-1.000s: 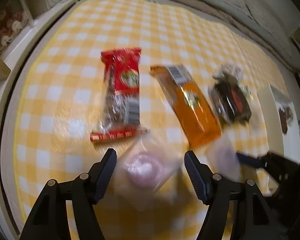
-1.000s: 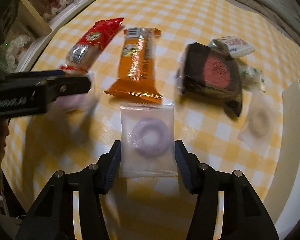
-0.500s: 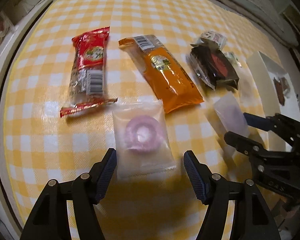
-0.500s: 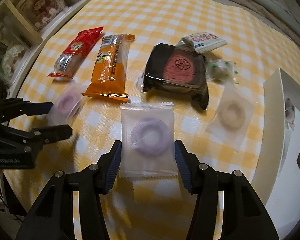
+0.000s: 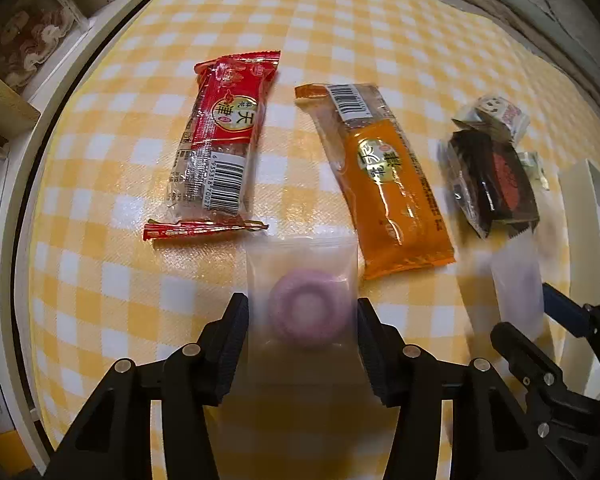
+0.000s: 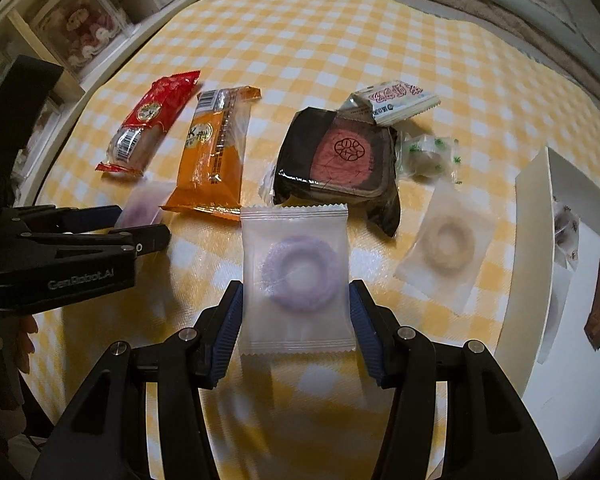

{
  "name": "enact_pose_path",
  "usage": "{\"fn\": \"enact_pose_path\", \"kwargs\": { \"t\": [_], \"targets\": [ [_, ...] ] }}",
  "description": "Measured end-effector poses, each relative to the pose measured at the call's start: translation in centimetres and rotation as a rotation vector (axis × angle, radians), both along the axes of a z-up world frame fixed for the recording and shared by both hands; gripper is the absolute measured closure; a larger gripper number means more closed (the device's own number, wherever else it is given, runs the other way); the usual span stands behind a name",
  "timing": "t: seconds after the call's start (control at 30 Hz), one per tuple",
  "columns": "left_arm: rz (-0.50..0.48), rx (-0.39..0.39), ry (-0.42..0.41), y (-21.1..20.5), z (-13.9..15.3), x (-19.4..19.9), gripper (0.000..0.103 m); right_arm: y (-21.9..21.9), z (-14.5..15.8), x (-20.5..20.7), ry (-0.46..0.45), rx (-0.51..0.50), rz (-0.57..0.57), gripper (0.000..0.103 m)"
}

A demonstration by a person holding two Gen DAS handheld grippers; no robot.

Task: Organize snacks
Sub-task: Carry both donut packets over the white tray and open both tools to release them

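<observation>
— Which step are you on?

— I judge it the carrying step; my left gripper (image 5: 302,312) is clamped on a clear packet with a pink ring (image 5: 306,308), my right gripper (image 6: 296,300) is clamped on a clear packet with a lilac ring (image 6: 296,276); both packets sit between the pads above the checked cloth (image 6: 340,40), though I cannot tell how far off it.

— And next?

— Probably setting each down among its like; a pale ring packet (image 6: 446,240) lies to my right beside the white tray (image 6: 528,240), so that looks a fair spot for ring sweets; the packets are thin and slippery, so I would keep the squeeze gentle.

— Room to move?

— The red bar (image 5: 224,148), orange bar (image 5: 384,176) and dark cake pack (image 6: 340,160) lie ahead, close together; bare cloth beyond them; the tray's raised edge on the right and the table's rim on the left are what I must mind; my two grippers are near each other.
</observation>
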State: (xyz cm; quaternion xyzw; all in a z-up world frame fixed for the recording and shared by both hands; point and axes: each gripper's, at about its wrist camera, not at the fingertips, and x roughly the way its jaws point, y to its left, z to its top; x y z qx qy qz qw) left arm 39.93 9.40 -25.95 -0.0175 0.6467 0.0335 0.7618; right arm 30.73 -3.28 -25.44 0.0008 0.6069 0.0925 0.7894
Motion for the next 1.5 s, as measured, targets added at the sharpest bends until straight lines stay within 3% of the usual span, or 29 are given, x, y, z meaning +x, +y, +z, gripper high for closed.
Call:
{"fn": "enact_pose_path", "kwargs": {
  "t": [0.23,0.67,0.87,1.2,1.5],
  "targets": [
    [-0.014,-0.029,-0.045,0.6,2.1,-1.2,0.053,-0.1,1.2,-0.2,-0.036,-0.003,0.011,0.05],
    [0.04,-0.075,-0.351,0.9,12.2,-6.9,0.053,-2.2,7.8,-2.3,-0.206,0.008,0.003,0.05],
    [0.023,-0.116,-0.447,-0.9,15.6,-9.9,0.053,-5.0,10.8,-3.9,-0.282,0.001,-0.027,0.05],
    [-0.085,-0.163,-0.485,-6.3,17.9,-11.7,0.053,-11.1,13.3,-6.6,-0.338,-0.009,-0.124,0.05],
    [-0.202,-0.21,-0.459,-13.2,16.9,-9.7,0.053,-17.8,14.1,-8.3,-0.353,-0.01,-0.24,0.05]
  ]
}}
